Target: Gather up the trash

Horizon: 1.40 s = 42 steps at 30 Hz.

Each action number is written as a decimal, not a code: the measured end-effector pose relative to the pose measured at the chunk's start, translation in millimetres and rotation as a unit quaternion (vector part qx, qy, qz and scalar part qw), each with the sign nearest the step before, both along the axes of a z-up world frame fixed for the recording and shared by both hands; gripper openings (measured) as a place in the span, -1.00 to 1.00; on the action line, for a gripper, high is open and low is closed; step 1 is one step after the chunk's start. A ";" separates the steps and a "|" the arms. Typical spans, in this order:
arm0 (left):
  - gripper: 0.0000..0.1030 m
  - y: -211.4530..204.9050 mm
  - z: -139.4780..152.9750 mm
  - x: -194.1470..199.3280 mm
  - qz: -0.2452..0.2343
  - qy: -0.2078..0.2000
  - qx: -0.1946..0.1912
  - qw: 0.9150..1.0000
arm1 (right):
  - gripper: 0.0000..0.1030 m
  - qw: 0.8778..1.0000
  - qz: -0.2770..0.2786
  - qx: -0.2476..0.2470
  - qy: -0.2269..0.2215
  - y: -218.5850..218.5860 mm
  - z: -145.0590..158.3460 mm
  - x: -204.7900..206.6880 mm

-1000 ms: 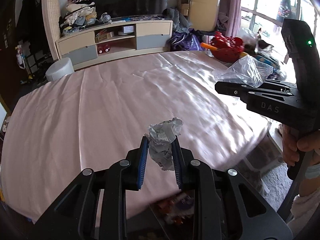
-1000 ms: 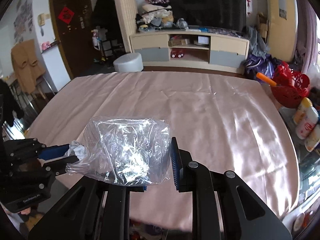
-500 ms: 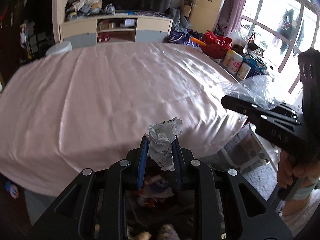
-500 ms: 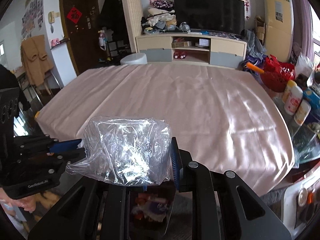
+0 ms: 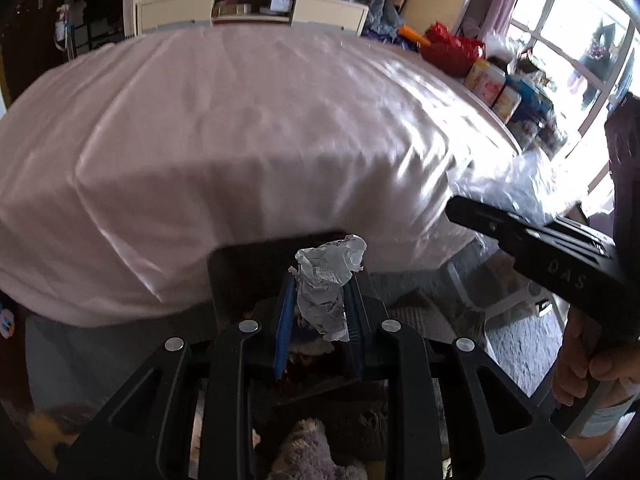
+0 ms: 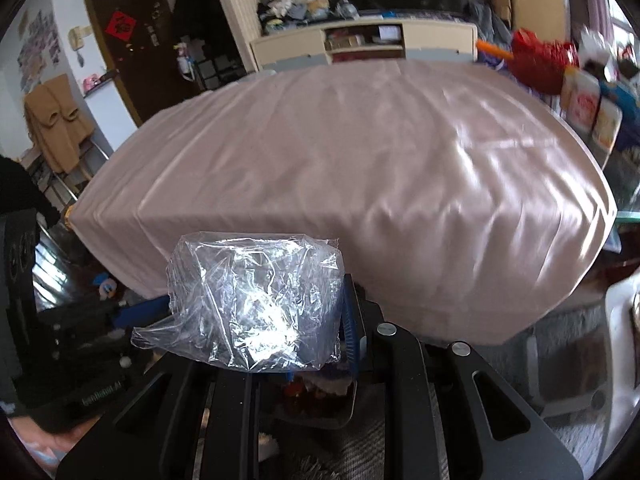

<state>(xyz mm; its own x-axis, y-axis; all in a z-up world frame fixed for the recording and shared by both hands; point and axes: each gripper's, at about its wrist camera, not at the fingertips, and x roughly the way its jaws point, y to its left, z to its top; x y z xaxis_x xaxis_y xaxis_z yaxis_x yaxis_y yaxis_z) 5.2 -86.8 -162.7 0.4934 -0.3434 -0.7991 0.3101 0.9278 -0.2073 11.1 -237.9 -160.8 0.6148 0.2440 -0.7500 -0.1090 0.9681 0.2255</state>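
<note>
A crumpled white paper ball (image 5: 329,285) is pinched between the blue pads of my left gripper (image 5: 320,284), which is shut on it. It hangs just off the near edge of the pink-clothed table (image 5: 240,140), over a dark trash bin (image 5: 240,268) on the floor. My right gripper (image 6: 298,332) is shut on a crinkled clear plastic bag (image 6: 256,304); the bag hides its left finger. The bin's rim (image 6: 320,420) and colourful wrappers inside show beneath it. Both tools are side by side: the right gripper (image 5: 532,236) with its bag (image 5: 512,184) is on the right, the left gripper (image 6: 136,310) on the left.
The table cloth (image 6: 360,180) hangs down right ahead of both grippers. Bottles (image 5: 492,88) and a red basket (image 5: 452,52) crowd the far right side. A plush toy (image 5: 308,452) lies on the grey carpet (image 5: 520,344) near the bin. A TV cabinet (image 6: 360,44) stands behind.
Both grippers have drawn back off the table top and sunk below its near edge, over the bin. The paper ball and the plastic bag stay gripped as before.
</note>
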 end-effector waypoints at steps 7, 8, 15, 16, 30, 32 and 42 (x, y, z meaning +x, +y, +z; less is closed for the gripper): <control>-0.56 -0.8 -36.1 3.5 -0.001 0.037 0.015 0.999 | -0.61 0.999 -0.014 0.011 0.049 3.5 -43.0 4.8; -0.56 -0.1 -40.3 4.3 -0.002 0.040 0.018 0.999 | -0.61 0.998 -0.013 0.011 0.055 6.1 -48.1 4.9; -0.56 14.2 -74.0 13.0 0.005 0.082 0.020 0.996 | -0.61 0.995 -0.008 0.016 0.097 24.8 -80.4 20.4; -0.56 16.2 -76.0 13.8 0.006 0.084 0.021 0.996 | -0.61 0.994 -0.005 0.025 0.107 27.3 -86.6 24.1; -0.38 24.2 -86.8 20.2 0.013 0.108 0.021 0.994 | 0.18 0.991 -0.016 0.029 0.127 39.9 -99.4 44.0; -0.26 24.4 -86.4 21.3 0.016 0.110 0.021 0.994 | 0.18 0.992 -0.023 0.031 0.123 36.6 -96.0 44.7; 0.69 36.2 -70.7 22.4 0.045 0.090 0.015 0.995 | 0.80 0.995 -0.056 0.026 0.082 16.1 -69.4 33.3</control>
